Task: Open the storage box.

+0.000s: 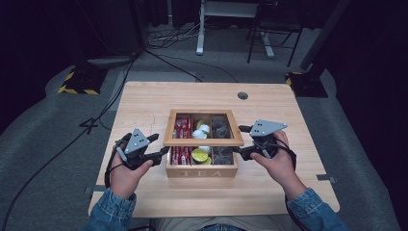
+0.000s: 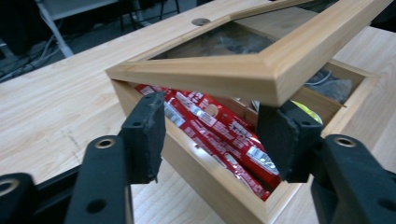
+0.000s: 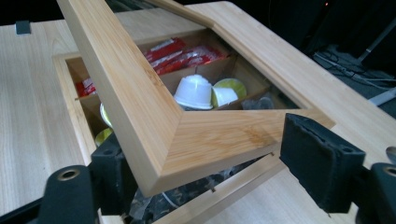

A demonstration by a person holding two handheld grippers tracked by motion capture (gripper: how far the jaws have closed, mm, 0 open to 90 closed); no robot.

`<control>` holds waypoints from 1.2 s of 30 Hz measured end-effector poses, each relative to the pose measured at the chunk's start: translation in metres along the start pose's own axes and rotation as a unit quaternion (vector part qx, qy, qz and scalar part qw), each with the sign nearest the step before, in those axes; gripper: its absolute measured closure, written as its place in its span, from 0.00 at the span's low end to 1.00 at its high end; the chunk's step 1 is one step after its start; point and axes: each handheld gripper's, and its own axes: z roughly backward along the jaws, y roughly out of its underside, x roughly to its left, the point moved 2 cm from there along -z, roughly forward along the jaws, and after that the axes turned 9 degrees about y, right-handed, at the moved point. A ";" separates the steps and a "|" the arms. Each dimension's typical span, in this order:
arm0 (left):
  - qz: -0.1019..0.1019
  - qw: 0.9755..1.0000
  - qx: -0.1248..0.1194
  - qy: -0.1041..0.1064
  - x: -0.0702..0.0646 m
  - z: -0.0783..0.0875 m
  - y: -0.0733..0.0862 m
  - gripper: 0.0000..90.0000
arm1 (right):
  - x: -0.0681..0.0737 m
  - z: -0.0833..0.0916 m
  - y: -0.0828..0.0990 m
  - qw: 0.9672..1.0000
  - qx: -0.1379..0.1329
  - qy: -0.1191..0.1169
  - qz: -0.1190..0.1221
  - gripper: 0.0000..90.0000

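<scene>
Your left claw (image 1: 163, 152) is open at the left front corner of the tea box (image 1: 202, 169); one jaw sits outside the box wall and the other is under the raised lid (image 1: 202, 128), by the red packets (image 2: 219, 126). Your right claw (image 1: 240, 153) is open too, with the lid's right front corner between its jaws. The box sits on the bench (image 1: 144, 103) between your two claws.

box (image 1: 202, 169): mid counter (image 1: 144, 103), right in front of you
lid (image 1: 203, 141): tilted above box
sachets (image 1: 182, 137): your left compartment
pods (image 1: 202, 130): middle compartment
</scene>
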 end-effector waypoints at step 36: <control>0.064 0.994 0.074 -0.054 0.041 0.010 0.062 0.38 | -0.056 -0.010 -0.082 0.998 -0.055 0.026 0.006 0.54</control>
